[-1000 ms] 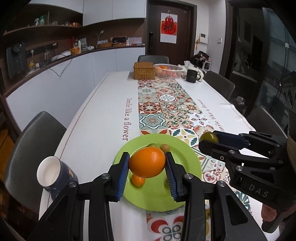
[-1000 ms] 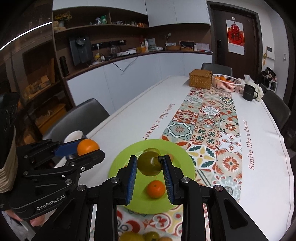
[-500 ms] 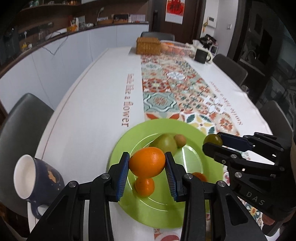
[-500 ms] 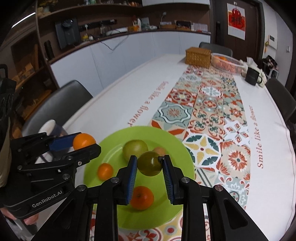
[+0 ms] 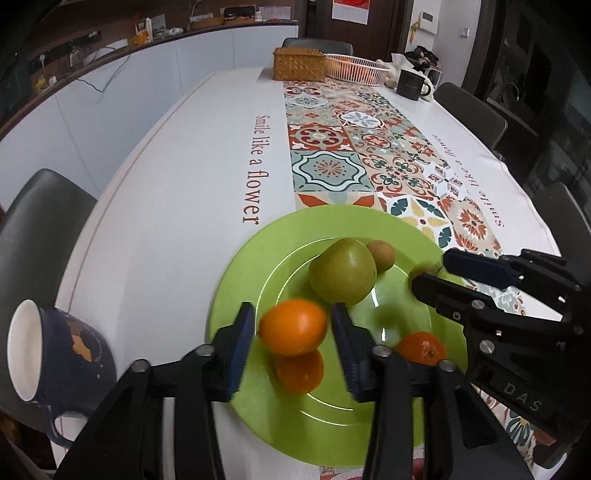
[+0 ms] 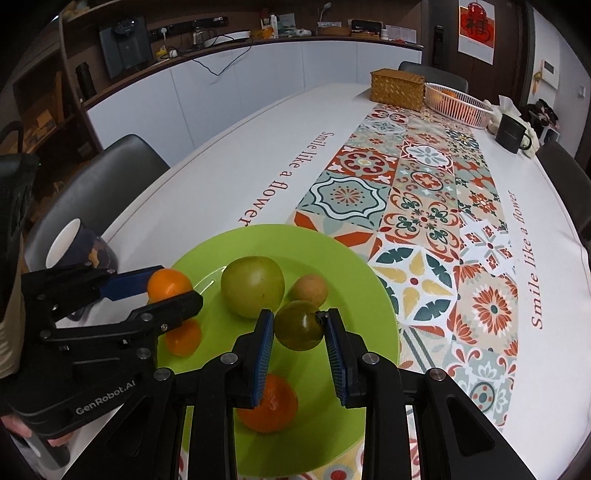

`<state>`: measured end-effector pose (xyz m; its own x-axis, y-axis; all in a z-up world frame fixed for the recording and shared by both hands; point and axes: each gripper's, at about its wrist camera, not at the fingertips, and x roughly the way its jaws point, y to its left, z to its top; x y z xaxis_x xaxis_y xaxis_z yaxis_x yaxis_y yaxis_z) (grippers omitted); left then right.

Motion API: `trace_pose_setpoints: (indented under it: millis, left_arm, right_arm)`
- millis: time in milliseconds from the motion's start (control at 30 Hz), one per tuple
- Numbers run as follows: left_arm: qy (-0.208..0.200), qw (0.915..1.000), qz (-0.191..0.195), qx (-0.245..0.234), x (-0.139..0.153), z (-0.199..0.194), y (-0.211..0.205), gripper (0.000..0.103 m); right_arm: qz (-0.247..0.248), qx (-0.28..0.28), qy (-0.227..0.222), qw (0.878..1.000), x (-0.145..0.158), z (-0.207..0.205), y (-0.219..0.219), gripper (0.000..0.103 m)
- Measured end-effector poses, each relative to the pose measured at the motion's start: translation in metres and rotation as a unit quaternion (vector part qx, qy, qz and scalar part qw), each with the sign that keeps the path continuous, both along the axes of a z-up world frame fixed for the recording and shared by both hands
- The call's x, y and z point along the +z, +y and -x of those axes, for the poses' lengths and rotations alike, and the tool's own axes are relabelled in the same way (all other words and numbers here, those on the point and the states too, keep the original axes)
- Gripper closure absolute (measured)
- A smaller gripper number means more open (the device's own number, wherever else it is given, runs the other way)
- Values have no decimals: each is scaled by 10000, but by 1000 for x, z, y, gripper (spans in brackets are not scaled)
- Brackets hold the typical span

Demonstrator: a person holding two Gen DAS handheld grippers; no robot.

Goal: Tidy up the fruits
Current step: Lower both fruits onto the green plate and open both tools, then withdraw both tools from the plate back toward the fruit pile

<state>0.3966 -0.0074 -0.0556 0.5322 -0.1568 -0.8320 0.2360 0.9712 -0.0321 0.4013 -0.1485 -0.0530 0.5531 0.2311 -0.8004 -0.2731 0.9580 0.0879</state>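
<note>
A plate [image 6: 354,273] sits on the tabletop [image 6: 221,192] with a mug [image 5: 55,354] to its left; a basket [image 6: 458,99] stands far behind.

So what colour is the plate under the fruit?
Bright lime green plate, plain, clearest in the right wrist view.

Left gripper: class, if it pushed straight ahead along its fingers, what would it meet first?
Probably the large green round fruit on the lime-green plate, just beyond the orange the left gripper carries; depth is uncertain.

White cabinets [image 6: 258,74], dark door [image 5: 388,22] (red poster), grey chairs [image 6: 103,173].
</note>
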Motion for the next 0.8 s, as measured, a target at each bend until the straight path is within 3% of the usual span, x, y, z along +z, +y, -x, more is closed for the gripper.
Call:
trace_pose_setpoints:
  millis: [67,233,367,800]
  left_arm:
    - [-74,10000,9,27,4,4,2,50]
    - [-292,9995,-65,131,21,22,5,40]
    - [-522,9983,-162,200,39,46,5,38]
    - [-1142,9926,-156,375,87,122,4,29]
  right_arm:
    - [-11,-42,-11,10000,0,0,-2,63]
    - [-30,-180,-138,9997,10,13,-13,62]
    - [14,-231,-415,9989,27,35,-18,53]
    - [-50,101,-1138,9934,75,114,-24,47]
